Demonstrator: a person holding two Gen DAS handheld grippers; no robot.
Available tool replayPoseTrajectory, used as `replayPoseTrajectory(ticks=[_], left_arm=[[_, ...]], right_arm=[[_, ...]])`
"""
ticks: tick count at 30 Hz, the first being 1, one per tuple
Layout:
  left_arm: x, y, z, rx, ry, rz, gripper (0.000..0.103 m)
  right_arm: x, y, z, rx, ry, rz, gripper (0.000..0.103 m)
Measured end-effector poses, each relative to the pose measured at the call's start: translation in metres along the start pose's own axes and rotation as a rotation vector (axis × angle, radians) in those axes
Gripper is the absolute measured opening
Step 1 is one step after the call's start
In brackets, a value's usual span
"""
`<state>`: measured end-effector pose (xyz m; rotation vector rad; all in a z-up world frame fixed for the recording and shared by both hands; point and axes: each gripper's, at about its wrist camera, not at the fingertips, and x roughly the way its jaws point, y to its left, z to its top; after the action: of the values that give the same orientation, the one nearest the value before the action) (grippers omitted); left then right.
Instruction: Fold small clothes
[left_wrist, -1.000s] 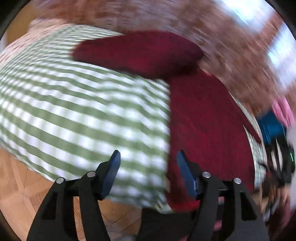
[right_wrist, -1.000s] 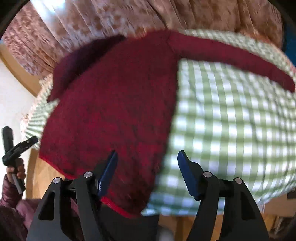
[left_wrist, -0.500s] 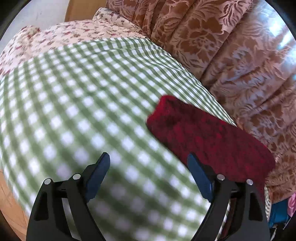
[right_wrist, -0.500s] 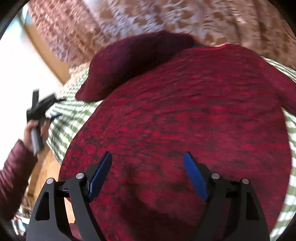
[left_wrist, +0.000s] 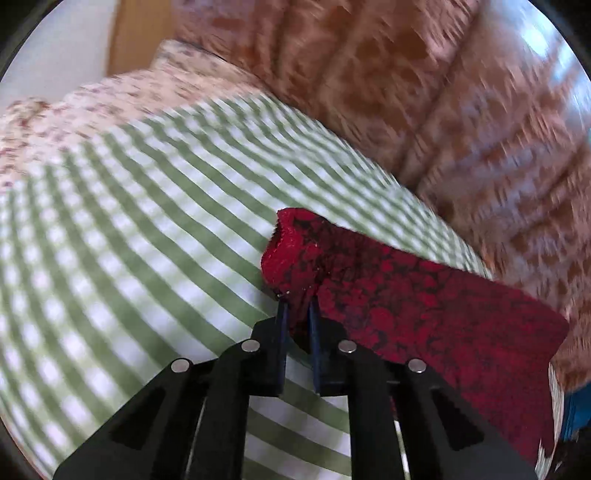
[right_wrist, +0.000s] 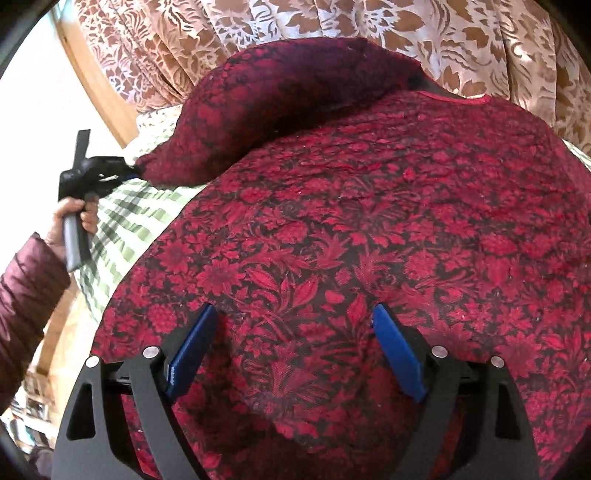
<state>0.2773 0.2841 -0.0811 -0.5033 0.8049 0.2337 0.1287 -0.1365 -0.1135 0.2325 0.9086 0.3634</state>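
My left tool (left_wrist: 297, 314) is clamped on the cuff of the red garment's sleeve (left_wrist: 295, 254), which lies on the green checked cloth (left_wrist: 129, 240). My right tool (right_wrist: 295, 347) hovers spread apart over the red garment (right_wrist: 388, 221). Sleeve fold, I judge: next, carry the cuff across the body.

I'm seeing a deep red garment (right_wrist: 369, 221) with a black floral print, its sleeve (left_wrist: 406, 295) the same. Under it, a green-and-white checked cloth (left_wrist: 147, 240). Behind, brown curtains (right_wrist: 332, 18) with pale leaf patterns. My gripper pads (right_wrist: 192, 350) are blue on black frames. That pillow (left_wrist: 55, 129) looks cream with reddish flecks, though it's blurred.
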Motion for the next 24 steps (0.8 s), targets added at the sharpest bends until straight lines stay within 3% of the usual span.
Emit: replayPoseTrajectory(ticks=[4, 9, 11, 13, 15, 16, 18, 24], left_arm=[[-0.009, 0.018, 0.03, -0.015, -0.066, 0.11, 0.009], [0.039, 0.006, 0.05, 0.064, 0.019, 0.286, 0.011], [0.047, 0.003, 0.052, 0.074, 0.018, 0.353, 0.021], [0.046, 0.005, 0.056, 0.024, 0.008, 0.355, 0.025], [0.033, 0.007, 0.056, -0.019, -0.033, 0.38, 0.049], [0.02, 0.005, 0.052, -0.018, -0.08, 0.403, 0.049], [0.002, -0.003, 0.043, 0.007, -0.12, 0.383, 0.049], [-0.041, -0.067, -0.02, 0.179, -0.068, 0.076, 0.05]], right_arm=[[0.003, -0.002, 0.002, 0.01, -0.009, -0.003, 0.087], [0.009, 0.009, -0.002, -0.044, -0.027, -0.041, 0.092], [0.011, 0.011, -0.003, -0.057, -0.03, -0.052, 0.092], [0.011, 0.01, -0.004, -0.053, -0.034, -0.049, 0.092], [0.011, 0.007, -0.004, -0.05, -0.039, -0.045, 0.092], [0.011, 0.007, -0.004, -0.05, -0.041, -0.045, 0.093], [0.011, 0.008, -0.005, -0.055, -0.044, -0.05, 0.094], [-0.01, -0.005, 0.0, -0.01, -0.043, -0.027, 0.09]])
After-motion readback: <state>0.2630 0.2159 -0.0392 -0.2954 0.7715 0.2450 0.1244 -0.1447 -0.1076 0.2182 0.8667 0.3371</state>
